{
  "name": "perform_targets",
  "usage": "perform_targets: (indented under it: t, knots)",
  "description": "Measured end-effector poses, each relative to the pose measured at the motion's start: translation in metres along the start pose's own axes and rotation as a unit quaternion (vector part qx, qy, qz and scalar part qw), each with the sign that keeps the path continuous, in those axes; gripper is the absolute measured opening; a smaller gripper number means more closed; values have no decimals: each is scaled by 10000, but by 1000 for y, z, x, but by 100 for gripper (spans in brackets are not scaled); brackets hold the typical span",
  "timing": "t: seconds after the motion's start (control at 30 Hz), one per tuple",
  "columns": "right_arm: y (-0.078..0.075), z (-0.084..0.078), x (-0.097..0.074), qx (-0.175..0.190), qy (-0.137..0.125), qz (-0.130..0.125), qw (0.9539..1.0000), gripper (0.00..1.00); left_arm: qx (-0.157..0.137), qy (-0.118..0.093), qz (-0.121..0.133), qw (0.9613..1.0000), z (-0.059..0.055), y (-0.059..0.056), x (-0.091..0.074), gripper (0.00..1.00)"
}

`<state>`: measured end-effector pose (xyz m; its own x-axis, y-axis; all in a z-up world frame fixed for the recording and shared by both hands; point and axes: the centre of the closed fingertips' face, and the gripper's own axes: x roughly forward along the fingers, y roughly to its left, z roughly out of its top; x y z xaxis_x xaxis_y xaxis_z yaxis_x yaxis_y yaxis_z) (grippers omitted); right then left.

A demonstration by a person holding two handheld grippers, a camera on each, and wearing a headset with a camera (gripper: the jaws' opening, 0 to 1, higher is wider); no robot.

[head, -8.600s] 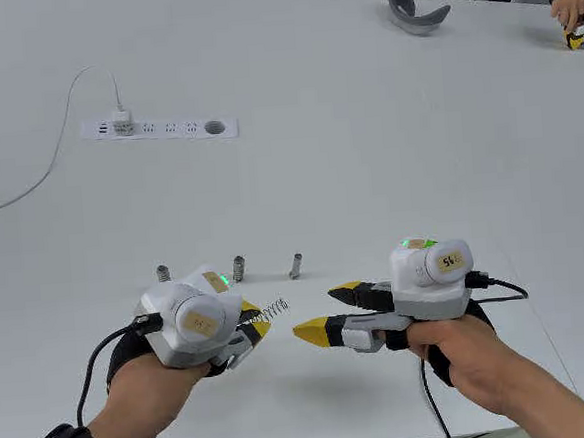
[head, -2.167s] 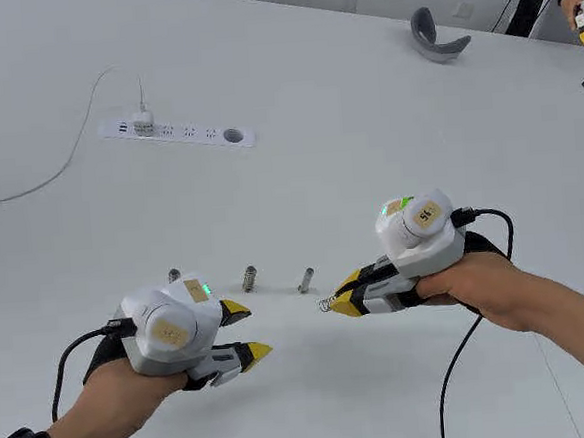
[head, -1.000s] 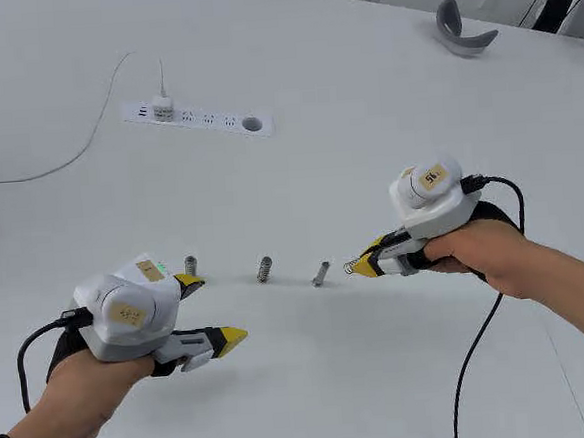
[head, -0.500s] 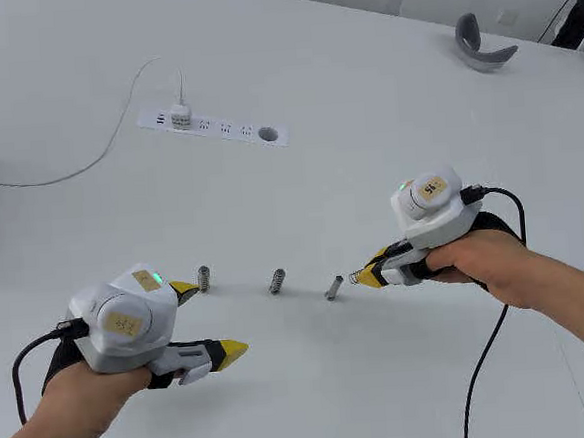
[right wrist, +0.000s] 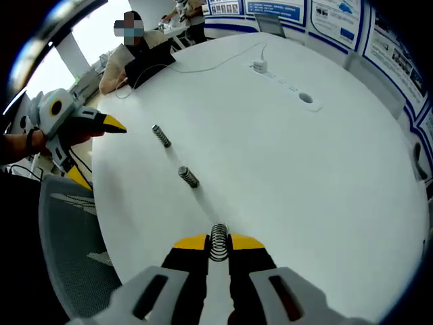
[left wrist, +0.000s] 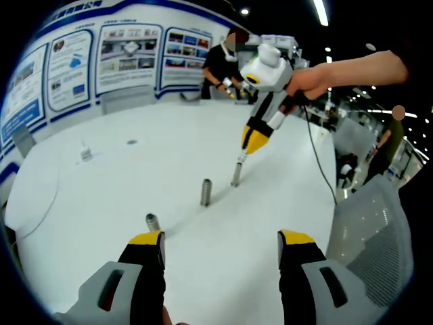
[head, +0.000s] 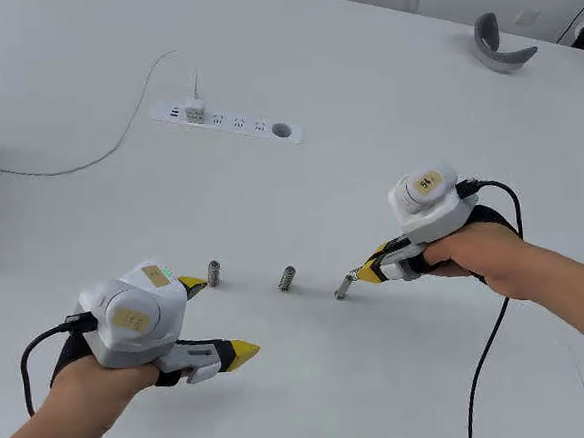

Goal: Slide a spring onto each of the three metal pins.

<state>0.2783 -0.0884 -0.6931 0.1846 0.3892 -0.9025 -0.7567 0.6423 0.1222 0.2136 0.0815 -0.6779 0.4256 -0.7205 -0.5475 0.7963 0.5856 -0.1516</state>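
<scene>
Springs of coiled wire sit on the left short metal pin [head: 214, 273] and the middle short metal pin [head: 287, 277], both standing on the white tabletop [head: 368, 154]. The right short metal pin [head: 344, 289], last in the row, leans a little. A small silver coil spring [right wrist: 218, 242] meets its top end, though I cannot tell how far it is on. The yellow-tipped right gripper [head: 368, 271] angles down at that pin, its jaws pressed together on the spring. The yellow-tipped left gripper [head: 219, 319] hovers near the left pin, jaws spread wide with nothing between them. A white power strip [head: 227, 121] lies farther back.
</scene>
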Motion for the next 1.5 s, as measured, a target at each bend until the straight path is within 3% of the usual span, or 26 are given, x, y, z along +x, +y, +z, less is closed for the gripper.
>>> perform_targets:
  t: [0.47, 1.0, 1.5]
  knots:
    - [2, -2, 8, -119, 228, 43, 9997, 12, -55, -34, 11, 10000, 1, 3, -2, 69]
    - [6, 3, 13, -207, 271, 39, 9994, 12, -70, -54, -34, 10000, 3, 0, -1, 69]
    - [2, 3, 25, -336, 321, -7, 9989, 12, -101, -60, 7, 9999, 2, 5, -3, 69]
